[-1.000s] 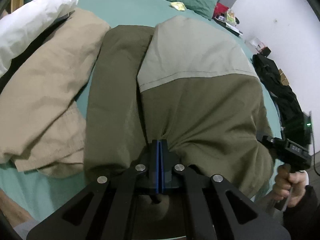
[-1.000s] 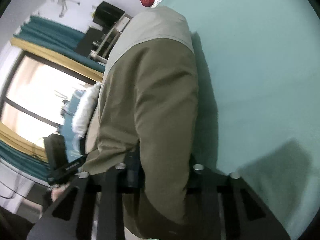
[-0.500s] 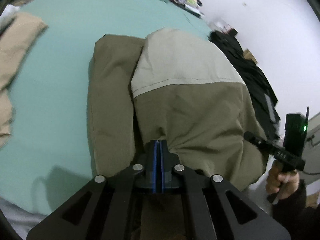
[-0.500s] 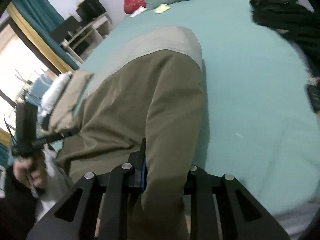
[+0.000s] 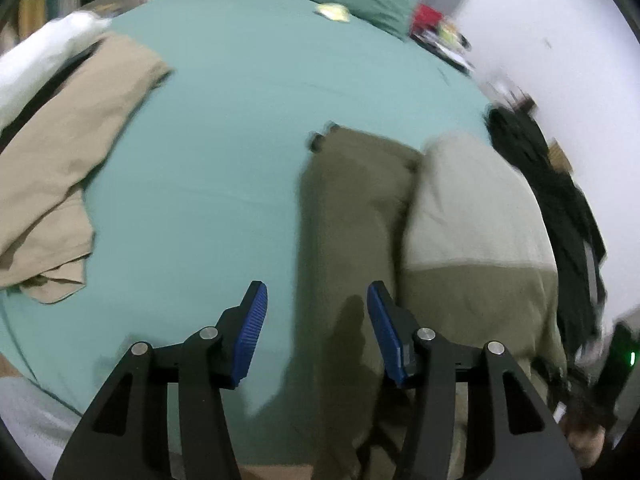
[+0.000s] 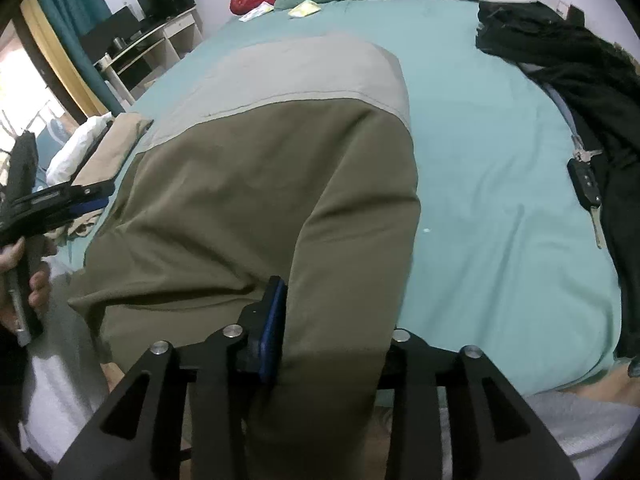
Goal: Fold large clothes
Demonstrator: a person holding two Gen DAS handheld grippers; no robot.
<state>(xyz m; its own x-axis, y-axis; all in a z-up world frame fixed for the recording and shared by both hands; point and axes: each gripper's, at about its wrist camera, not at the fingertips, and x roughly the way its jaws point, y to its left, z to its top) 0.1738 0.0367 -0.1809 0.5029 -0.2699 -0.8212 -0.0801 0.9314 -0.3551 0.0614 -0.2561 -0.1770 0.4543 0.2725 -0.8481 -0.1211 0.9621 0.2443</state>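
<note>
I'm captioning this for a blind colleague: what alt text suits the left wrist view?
The left gripper, jaws just opened and empty, hovers over an olive and beige folded jacket on a teal bed sheet; a tan garment lies left.

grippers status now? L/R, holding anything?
Left gripper: jaws have just opened, nothing gripped; the olive jacket lies below on the bed.
Right gripper: jaws have just been opening, jacket fold between them; grip cannot be told.

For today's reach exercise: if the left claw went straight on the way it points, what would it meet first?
Probably the bed sheet, or the left edge of the olive jacket lying on it. The left claw is open and empty; depth is unclear.
</note>
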